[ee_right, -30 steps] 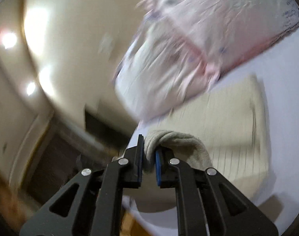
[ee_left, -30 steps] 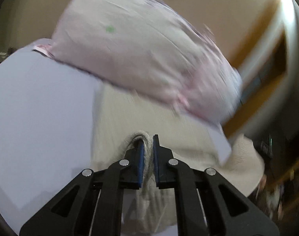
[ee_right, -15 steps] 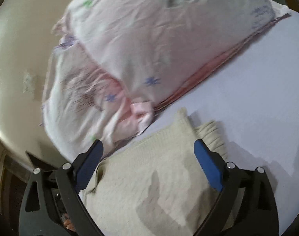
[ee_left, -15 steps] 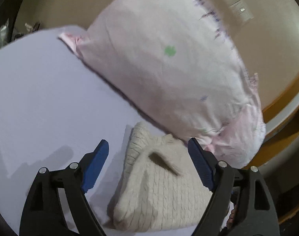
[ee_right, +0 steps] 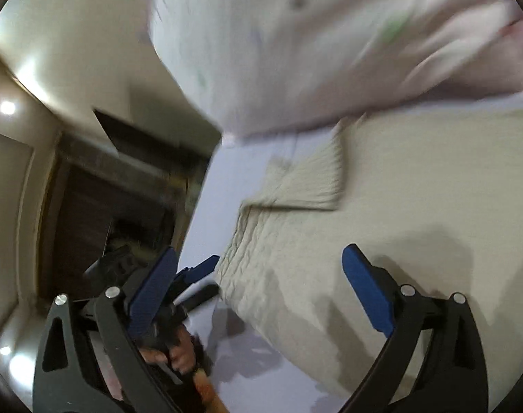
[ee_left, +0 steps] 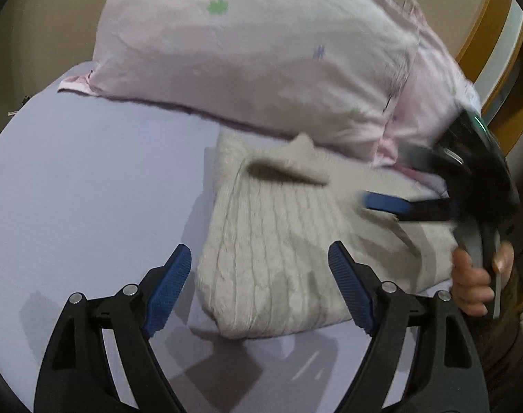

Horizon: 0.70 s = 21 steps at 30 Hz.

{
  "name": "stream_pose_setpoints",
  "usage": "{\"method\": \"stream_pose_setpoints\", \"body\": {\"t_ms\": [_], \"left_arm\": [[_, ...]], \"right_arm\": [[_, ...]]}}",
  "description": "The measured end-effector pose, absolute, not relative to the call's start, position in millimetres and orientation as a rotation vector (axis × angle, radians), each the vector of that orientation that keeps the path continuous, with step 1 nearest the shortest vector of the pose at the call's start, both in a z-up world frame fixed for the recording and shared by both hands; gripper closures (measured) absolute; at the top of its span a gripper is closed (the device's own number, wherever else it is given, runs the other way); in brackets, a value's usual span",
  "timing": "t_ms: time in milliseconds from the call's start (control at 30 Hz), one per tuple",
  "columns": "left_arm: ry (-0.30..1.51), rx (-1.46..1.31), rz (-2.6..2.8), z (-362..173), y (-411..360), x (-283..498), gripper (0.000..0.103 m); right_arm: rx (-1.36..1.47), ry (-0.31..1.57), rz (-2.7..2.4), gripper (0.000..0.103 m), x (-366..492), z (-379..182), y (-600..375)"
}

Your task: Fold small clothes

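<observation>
A cream cable-knit sweater (ee_left: 278, 241) lies folded on the lavender bed sheet (ee_left: 89, 189), with a sleeve cuff (ee_left: 289, 165) turned over its top. My left gripper (ee_left: 261, 289) is open and empty, just above the sweater's near edge. In the right wrist view the sweater (ee_right: 382, 206) fills the right side and my right gripper (ee_right: 265, 292) is open and empty over its edge. The right gripper (ee_left: 399, 203) also shows blurred in the left wrist view, over the sweater's right part. The left gripper (ee_right: 192, 275) shows at lower left of the right wrist view.
A large pink pillow (ee_left: 261, 51) lies right behind the sweater, touching its far edge; it also shows in the right wrist view (ee_right: 330, 34). A wooden bed frame (ee_left: 485, 34) and dark furniture (ee_right: 106, 206) lie beyond the mattress edge.
A second ago both grippers were shut on folds of the sweater. They let go and opened, then drew back; the sweater now lies folded on the sheet.
</observation>
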<state>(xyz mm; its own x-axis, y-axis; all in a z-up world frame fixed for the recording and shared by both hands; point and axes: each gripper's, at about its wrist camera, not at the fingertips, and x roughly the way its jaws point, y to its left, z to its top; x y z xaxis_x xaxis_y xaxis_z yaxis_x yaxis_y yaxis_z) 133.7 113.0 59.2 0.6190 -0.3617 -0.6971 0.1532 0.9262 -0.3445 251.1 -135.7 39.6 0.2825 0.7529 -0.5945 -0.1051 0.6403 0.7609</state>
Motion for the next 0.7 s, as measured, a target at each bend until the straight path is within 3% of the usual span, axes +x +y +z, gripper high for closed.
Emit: {"method": "stream_pose_setpoints", "body": {"t_ms": [67, 133, 400, 433, 467, 500, 533, 700], "left_arm": [[0.881, -0.248, -0.289, 54.0, 111.6, 137.4, 0.021], [0.902, -0.236, -0.279, 49.2, 109.9, 143.1, 0.021], [0.939, -0.3, -0.328, 34.2, 113.7, 175.3, 0.021], [0.932, -0.33, -0.34, 33.6, 115.8, 177.4, 0.031], [0.941, -0.366, -0.366, 31.3, 117.4, 181.5, 0.054], [0.947, -0.412, -0.365, 26.5, 120.9, 185.1, 0.06], [0.948, -0.457, -0.366, 21.8, 124.1, 186.7, 0.078], [0.943, -0.61, -0.398, 25.3, 125.8, 184.3, 0.085]], "right_arm": [[0.694, 1.084, 0.619, 0.023, 281.2, 40.6, -118.2], [0.735, 0.965, 0.682, 0.024, 281.5, 52.9, -115.9], [0.561, 0.814, 0.687, 0.011, 193.0, 104.8, -176.5], [0.563, 0.796, 0.66, 0.01, 175.8, 108.0, -200.1], [0.575, 0.785, 0.639, 0.008, 166.8, 109.0, -214.1], [0.59, 0.777, 0.623, 0.008, 158.5, 108.0, -225.3], [0.623, 0.763, 0.601, 0.008, 149.6, 108.1, -246.1], [0.725, 0.707, 0.504, 0.008, 100.2, 107.8, -325.2]]}}
